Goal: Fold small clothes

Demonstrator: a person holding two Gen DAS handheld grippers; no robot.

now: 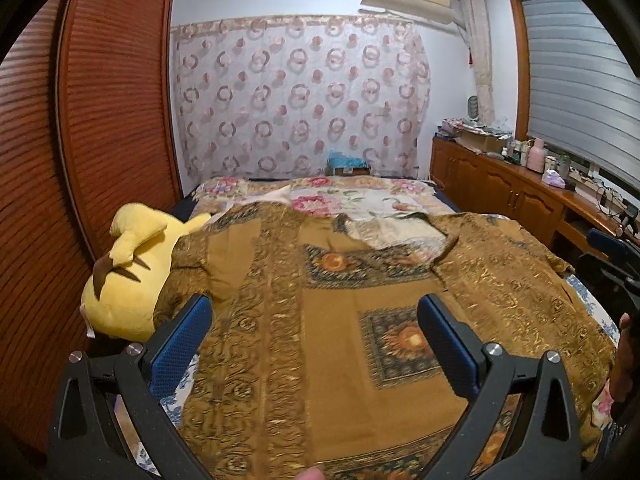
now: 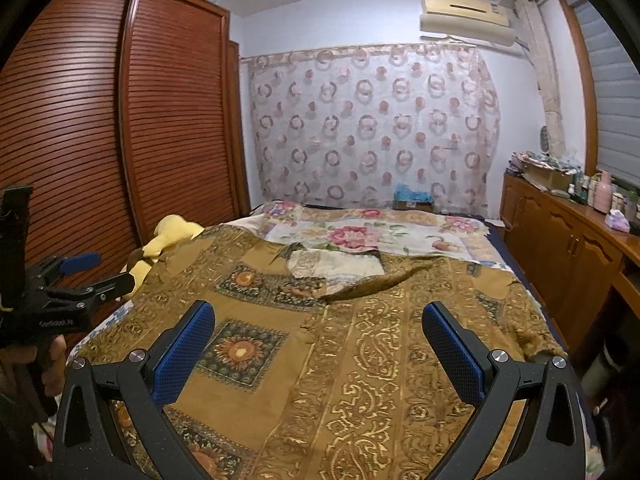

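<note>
I am viewing both wrist cameras above a bed (image 1: 404, 196). The garment, a brown-and-gold patterned shirt (image 1: 320, 320), is lying spread face up across the near part of the bed, its collar (image 2: 360, 284) pointing toward the far wall and the floral bedspread (image 2: 360, 232) showing beyond it. I am holding the left gripper (image 1: 314, 344) over the shirt's lower half; its blue-padded fingers (image 1: 180, 344) are standing wide apart and gripping nothing. I am holding the right gripper (image 2: 318, 348) likewise above the shirt, its fingers (image 2: 452, 348) spread wide and carrying nothing. A yellow plush toy (image 1: 124, 280) is lying at the bed's left edge, touching the shirt's sleeve, beside the slatted wooden wardrobe (image 1: 116, 100). A wooden cabinet (image 2: 560, 248) bearing bottles is running along the right wall.
</note>
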